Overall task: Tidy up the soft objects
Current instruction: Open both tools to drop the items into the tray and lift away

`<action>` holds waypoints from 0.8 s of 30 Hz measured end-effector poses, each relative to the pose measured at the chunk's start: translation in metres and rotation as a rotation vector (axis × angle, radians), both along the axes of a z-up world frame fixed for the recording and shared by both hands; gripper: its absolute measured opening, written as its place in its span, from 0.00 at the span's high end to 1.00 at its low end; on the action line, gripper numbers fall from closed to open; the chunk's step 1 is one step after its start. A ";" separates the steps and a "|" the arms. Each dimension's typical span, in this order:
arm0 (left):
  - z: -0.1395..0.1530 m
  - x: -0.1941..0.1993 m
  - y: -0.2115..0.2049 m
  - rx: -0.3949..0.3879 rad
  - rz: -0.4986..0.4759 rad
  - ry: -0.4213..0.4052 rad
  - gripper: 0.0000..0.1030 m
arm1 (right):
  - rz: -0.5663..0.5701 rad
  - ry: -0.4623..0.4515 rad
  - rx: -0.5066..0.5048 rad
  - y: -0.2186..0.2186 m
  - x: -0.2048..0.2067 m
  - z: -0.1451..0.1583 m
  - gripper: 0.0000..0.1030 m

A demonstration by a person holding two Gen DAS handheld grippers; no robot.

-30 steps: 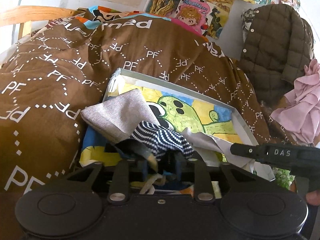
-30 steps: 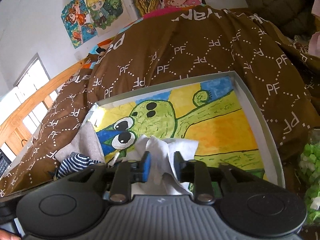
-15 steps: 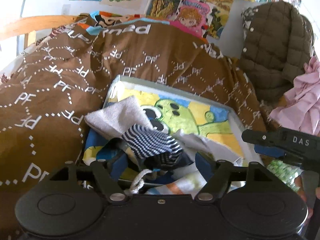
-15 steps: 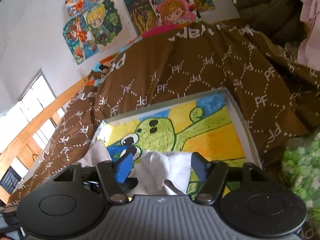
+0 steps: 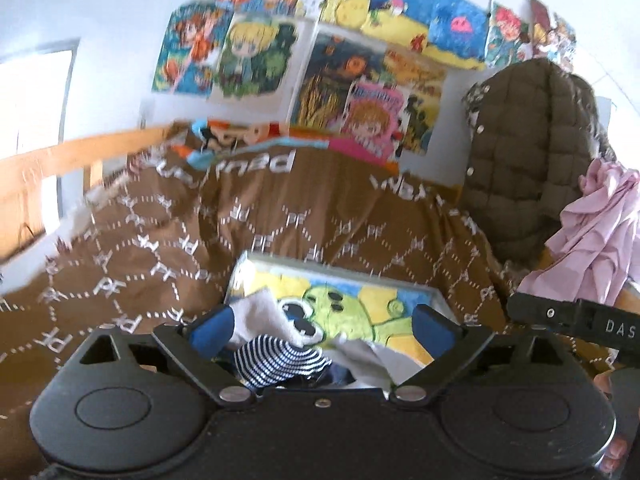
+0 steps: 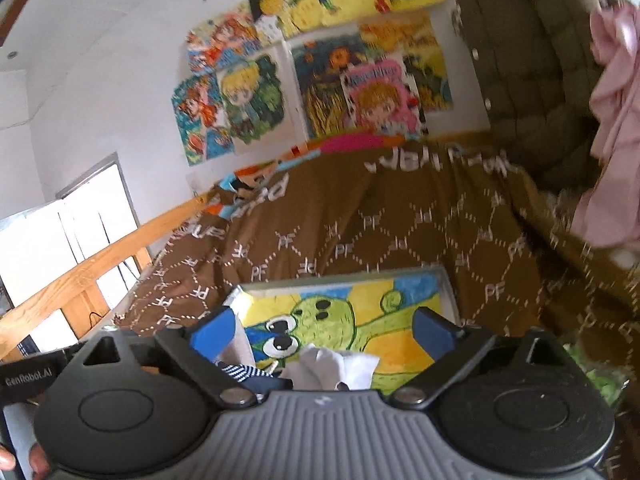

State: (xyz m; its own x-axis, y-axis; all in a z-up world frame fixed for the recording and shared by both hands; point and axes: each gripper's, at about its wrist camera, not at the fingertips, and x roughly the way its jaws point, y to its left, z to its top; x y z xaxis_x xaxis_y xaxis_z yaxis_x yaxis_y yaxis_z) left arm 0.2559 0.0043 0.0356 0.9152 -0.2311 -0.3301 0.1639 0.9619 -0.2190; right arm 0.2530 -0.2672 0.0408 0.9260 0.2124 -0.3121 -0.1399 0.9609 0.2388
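Striped navy-white sock point(image 5: 280, 362) crumpled beside grey cloth point(image 5: 256, 312), white cloth point(image 6: 332, 368) in cartoon-lined box point(image 6: 448, 284). Left gripper point(image 5: 322, 326), right gripper point(image 6: 322, 330) spread wide, empty, raised at box's 6 o'clock.

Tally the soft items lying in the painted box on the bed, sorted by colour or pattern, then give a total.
Plain grey woven cloth: 1
Navy-and-white striped knit piece: 1
Crumpled white cloth: 1
Total: 3, all at the near end of the shallow grey-rimmed box with the green cartoon painting. Darker fabric beneath the striped piece is too hidden to count.
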 end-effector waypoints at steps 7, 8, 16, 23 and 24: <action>0.014 -0.042 -0.007 -0.019 0.029 -0.066 0.01 | -0.026 -0.067 -0.032 -0.003 -0.045 0.016 0.00; 0.015 -0.047 -0.008 -0.022 0.032 -0.068 0.01 | -0.027 -0.074 -0.040 -0.003 -0.053 0.017 0.00; 0.008 -0.088 -0.015 0.000 0.049 -0.079 0.01 | -0.051 -0.107 -0.085 -0.005 -0.106 0.017 0.00; -0.004 -0.122 -0.025 0.013 0.030 -0.071 0.01 | -0.077 -0.102 -0.115 -0.012 -0.142 0.013 0.00; -0.005 -0.126 -0.027 0.018 0.028 -0.069 0.01 | -0.082 -0.099 -0.120 -0.014 -0.146 0.012 0.00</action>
